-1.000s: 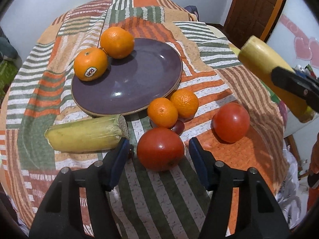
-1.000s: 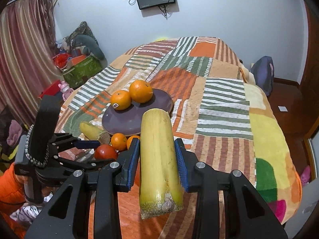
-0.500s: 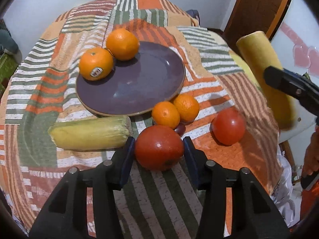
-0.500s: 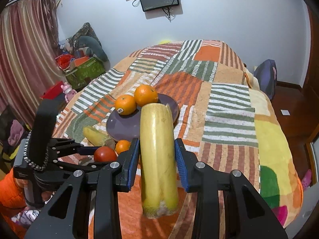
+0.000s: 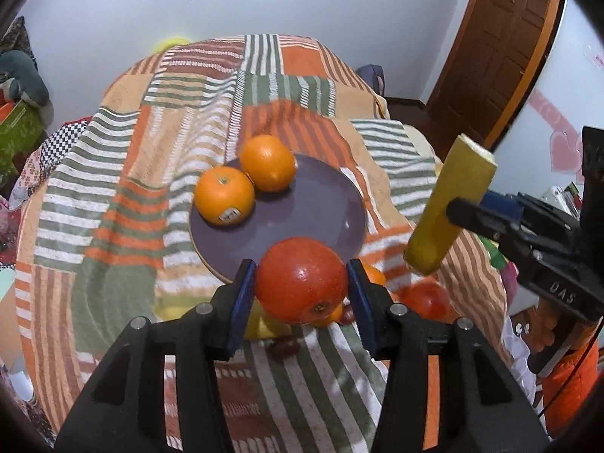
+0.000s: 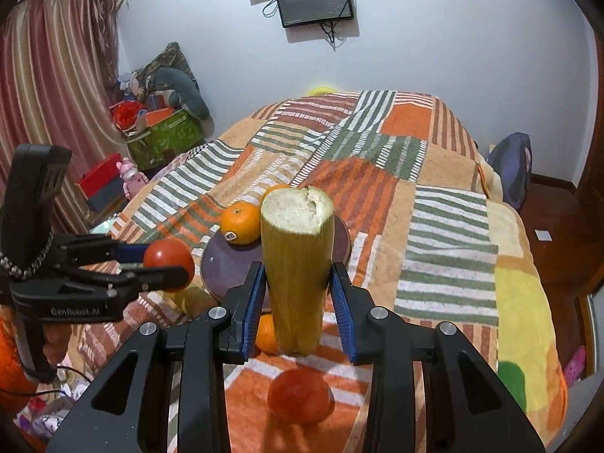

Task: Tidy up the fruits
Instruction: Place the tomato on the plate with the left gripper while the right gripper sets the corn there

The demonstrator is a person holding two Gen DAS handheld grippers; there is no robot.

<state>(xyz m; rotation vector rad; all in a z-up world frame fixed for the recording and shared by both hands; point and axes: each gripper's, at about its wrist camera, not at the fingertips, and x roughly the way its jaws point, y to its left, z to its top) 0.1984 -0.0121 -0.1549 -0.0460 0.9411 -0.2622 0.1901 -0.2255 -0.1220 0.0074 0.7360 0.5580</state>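
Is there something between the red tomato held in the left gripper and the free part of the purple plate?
Nothing visible blocks it. The red tomato, clamped in the left gripper, hangs above the near rim of the purple plate. The two oranges sit at the far left side; the near part is bare.

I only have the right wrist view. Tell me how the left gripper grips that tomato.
Observer: The left gripper has just been closing its jaws, and both blue pads now press the sides of the tomato, one on each side.
Operator: The yellow stalk blocks my plate. Report what is on it.
Observer: Two oranges sit touching at the far left edge of the purple plate, as the left wrist sees it. The rest of the plate is bare.
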